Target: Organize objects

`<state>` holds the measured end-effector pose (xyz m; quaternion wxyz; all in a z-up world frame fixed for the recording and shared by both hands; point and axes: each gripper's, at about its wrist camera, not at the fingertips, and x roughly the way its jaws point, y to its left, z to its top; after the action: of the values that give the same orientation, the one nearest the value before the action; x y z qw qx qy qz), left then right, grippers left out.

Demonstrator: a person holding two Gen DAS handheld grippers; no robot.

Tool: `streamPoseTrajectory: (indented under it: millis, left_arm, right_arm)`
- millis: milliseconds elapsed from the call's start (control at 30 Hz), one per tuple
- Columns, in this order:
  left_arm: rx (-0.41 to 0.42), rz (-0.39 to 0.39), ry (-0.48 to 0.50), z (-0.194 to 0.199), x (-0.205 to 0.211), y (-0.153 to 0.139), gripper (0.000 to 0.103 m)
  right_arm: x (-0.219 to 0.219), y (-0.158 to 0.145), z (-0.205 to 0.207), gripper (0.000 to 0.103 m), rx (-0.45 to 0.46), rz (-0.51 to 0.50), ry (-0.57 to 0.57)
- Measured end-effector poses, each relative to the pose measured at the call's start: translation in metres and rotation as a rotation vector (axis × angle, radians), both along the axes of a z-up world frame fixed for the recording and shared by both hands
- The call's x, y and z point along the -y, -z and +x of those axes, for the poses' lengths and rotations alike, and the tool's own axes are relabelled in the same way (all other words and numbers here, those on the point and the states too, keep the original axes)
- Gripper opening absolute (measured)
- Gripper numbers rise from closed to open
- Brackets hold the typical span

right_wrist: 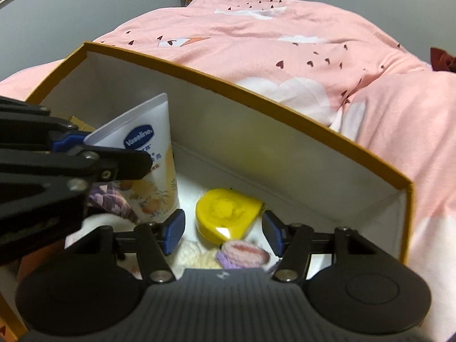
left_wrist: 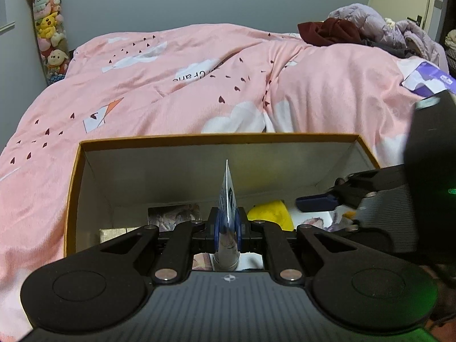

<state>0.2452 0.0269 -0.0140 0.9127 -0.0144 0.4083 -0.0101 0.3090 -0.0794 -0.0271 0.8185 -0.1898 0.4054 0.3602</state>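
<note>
An orange-rimmed cardboard box (left_wrist: 199, 137) (right_wrist: 228, 85) with white inner walls lies open on the bed. My left gripper (left_wrist: 227, 223) (right_wrist: 94, 151) is shut on a white Vaseline tube (left_wrist: 228, 193) (right_wrist: 155, 182), held upright and a little tilted inside the box at its left side. My right gripper (right_wrist: 223, 232) hangs open over the box floor, its blue pads (right_wrist: 174, 229) apart. Just beyond them lies a yellow rounded object (right_wrist: 225, 213) (left_wrist: 270, 213). A blurred pink and purple soft item (right_wrist: 242, 253) lies on the floor below the pads, not pressed by them.
The box rests on a pink duvet (left_wrist: 199, 91). Picture cards (left_wrist: 173, 216) and a purple patterned item (right_wrist: 111, 199) also lie in the box. A clothes pile (left_wrist: 356, 31) and a purple-white packet (left_wrist: 427, 78) are far right; a column of plush toys (left_wrist: 50, 28) stands far left.
</note>
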Motion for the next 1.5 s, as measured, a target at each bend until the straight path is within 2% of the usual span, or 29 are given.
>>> streamPoseTrajectory:
  millis: [167,300,367,433,533,600,700,867,1000,1067,1133,1267,1333,1367,1500]
  left_arm:
    - [-0.019,0.001,0.016,-0.001,0.002,0.000,0.013]
    - [-0.040,-0.045,0.024,-0.002,-0.001,-0.001,0.014]
    - [-0.031,-0.055,0.014,-0.005,-0.002,-0.003,0.017]
    - [-0.018,-0.074,0.010,-0.011,-0.004,-0.007,0.026]
    - [0.008,-0.111,0.004,-0.021,-0.008,-0.018,0.028]
    - [0.037,-0.109,-0.007,-0.032,-0.010,-0.028,0.028]
    - [0.098,-0.108,-0.012,-0.052,-0.012,-0.047,0.028]
    - [0.209,-0.106,-0.015,-0.091,-0.015,-0.082,0.031]
    - [0.306,-0.066,-0.053,-0.123,-0.013,-0.098,0.063]
    - [0.357,-0.044,-0.061,-0.139,-0.012,-0.102,0.065]
    - [0.399,-0.025,-0.073,-0.152,-0.011,-0.102,0.074]
    - [0.477,0.087,-0.140,-0.176,0.000,-0.095,0.082]
    - [0.479,0.129,-0.184,-0.182,0.006,-0.087,0.089]
    - [0.476,0.133,-0.198,-0.184,0.008,-0.082,0.089]
    - [0.417,0.095,-0.233,-0.187,0.009,-0.058,0.089]
  right_arm:
    - [0.016,-0.010,-0.007,0.062,0.010,0.021,0.054]
    - [0.029,-0.017,-0.014,0.062,0.012,0.033,0.080]
    - [0.032,-0.020,-0.019,0.062,0.024,0.038,0.103]
    - [0.038,-0.026,-0.026,0.062,0.029,0.055,0.129]
    - [0.049,-0.035,-0.037,0.062,0.039,0.082,0.155]
    - [0.054,-0.043,-0.047,0.062,0.073,0.092,0.172]
    - [0.058,-0.056,-0.062,0.062,0.181,0.111,0.205]
    - [0.077,-0.092,-0.103,0.069,0.319,0.204,0.246]
    - [0.095,-0.120,-0.141,0.078,0.391,0.319,0.282]
    - [0.101,-0.128,-0.159,0.082,0.415,0.384,0.297]
    - [0.106,-0.132,-0.177,0.086,0.431,0.440,0.306]
    - [0.112,-0.130,-0.217,0.089,0.478,0.539,0.318]
    - [0.113,-0.125,-0.234,0.092,0.506,0.553,0.319]
    - [0.113,-0.123,-0.242,0.092,0.513,0.555,0.324]
    - [0.108,-0.105,-0.246,0.092,0.469,0.527,0.346]
